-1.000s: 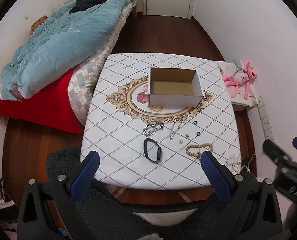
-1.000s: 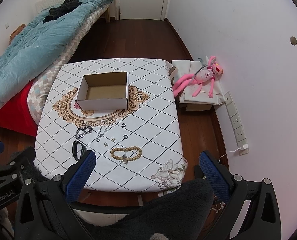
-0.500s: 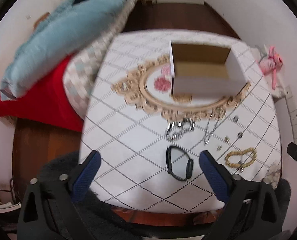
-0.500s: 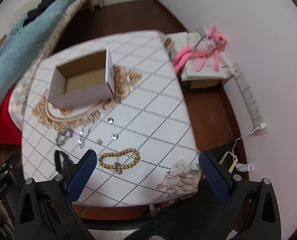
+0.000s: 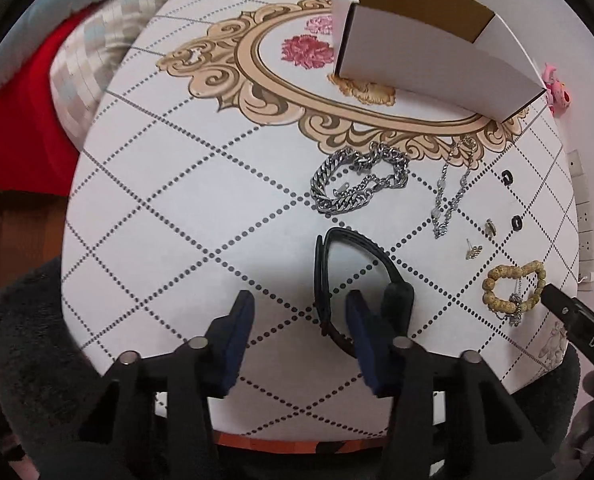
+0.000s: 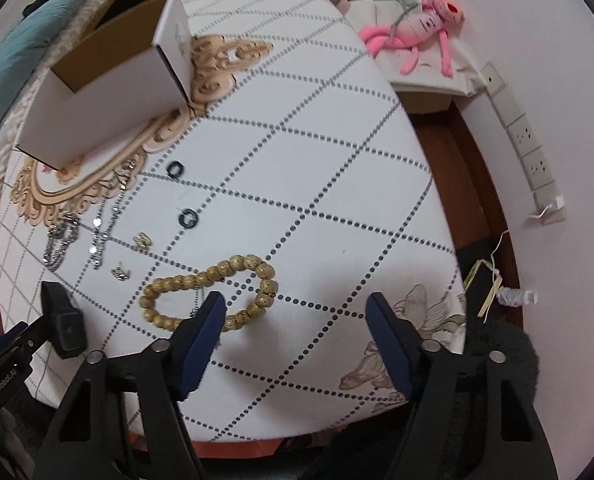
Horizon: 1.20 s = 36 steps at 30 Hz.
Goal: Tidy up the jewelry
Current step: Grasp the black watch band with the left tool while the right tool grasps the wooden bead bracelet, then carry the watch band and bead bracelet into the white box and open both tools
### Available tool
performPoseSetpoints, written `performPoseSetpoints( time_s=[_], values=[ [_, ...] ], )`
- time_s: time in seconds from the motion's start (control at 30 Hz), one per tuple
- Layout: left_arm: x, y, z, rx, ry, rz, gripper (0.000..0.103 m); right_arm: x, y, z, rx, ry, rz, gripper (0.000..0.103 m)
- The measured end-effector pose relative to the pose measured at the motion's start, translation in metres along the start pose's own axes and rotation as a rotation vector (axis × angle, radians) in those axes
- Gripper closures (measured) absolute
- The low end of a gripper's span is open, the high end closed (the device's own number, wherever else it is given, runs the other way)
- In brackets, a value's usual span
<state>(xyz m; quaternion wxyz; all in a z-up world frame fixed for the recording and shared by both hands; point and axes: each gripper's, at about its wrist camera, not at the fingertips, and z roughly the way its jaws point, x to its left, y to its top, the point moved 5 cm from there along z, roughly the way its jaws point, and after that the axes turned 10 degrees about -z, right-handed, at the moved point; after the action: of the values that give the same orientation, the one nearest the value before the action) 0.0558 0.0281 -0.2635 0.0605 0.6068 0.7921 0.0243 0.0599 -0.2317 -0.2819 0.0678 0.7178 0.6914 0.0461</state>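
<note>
Box (image 5: pixel 437 64) blocks far side; tablecloth (image 5: pixel 177 200) left open.

Even, soft indoor light fills both views, without glare; a faint shadow falls on the counter (image 5: pixel 185 184) under the left hand-held gripper (image 5: pixel 299 316). Fisheye bending curves the edges, dark corners vignette, slight blur smears the white box (image 6: pixel 109 92)

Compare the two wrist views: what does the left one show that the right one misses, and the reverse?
Only the left wrist view shows the red bedding and the black band's full loop, with the left gripper open beside it. Only the right wrist view shows the whole pink plush toy, the wall sockets unclipped and the open right gripper near the bead bracelet. Both show the white box, silver chain bracelet and two black rings.
</note>
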Motion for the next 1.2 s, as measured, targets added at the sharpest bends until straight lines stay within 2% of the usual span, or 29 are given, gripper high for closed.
performPoseSetpoints(
  time_s=[0.07, 0.13, 0.3, 0.37, 0.57, 0.6, 0.63, 0.77, 1.0, 1.2],
  values=[
    [-0.002, -0.001, 0.001, -0.008, -0.002, 0.013, 0.066, 0.002, -0.001, 0.005, 0.005, 0.007, -0.002, 0.032],
    [-0.005, -0.003, 0.003, -0.011, -0.003, 0.024, 0.079, 0.005, -0.002, 0.010, 0.009, 0.014, -0.003, 0.035],
    [-0.009, -0.006, 0.004, -0.031, -0.009, 0.058, 0.096, 0.015, -0.001, 0.018, 0.006, 0.007, -0.033, 0.045],
    [-0.011, -0.002, 0.005, -0.043, -0.006, 0.066, 0.096, 0.018, 0.000, 0.018, -0.005, 0.005, -0.045, 0.047],
    [-0.010, 0.006, 0.005, -0.055, -0.039, 0.050, 0.098, 0.030, -0.002, 0.012, -0.035, 0.006, -0.079, 0.065],
    [-0.008, 0.006, 0.003, -0.057, -0.054, 0.042, 0.099, 0.032, -0.003, 0.010, -0.041, 0.003, -0.081, 0.077],
    [-0.006, 0.009, 0.002, -0.058, -0.063, 0.036, 0.099, 0.033, -0.003, 0.010, -0.043, -0.003, -0.082, 0.093],
    [0.003, 0.014, -0.005, -0.072, -0.081, 0.026, 0.099, 0.035, -0.006, 0.004, -0.046, 0.064, -0.052, 0.094],
    [0.008, 0.015, -0.041, -0.131, -0.106, 0.029, 0.099, 0.046, 0.000, -0.038, -0.137, 0.150, -0.055, 0.094],
    [-0.009, 0.036, -0.070, -0.201, -0.129, 0.052, 0.099, 0.057, 0.030, -0.075, -0.207, 0.192, -0.140, 0.094]
  ],
)
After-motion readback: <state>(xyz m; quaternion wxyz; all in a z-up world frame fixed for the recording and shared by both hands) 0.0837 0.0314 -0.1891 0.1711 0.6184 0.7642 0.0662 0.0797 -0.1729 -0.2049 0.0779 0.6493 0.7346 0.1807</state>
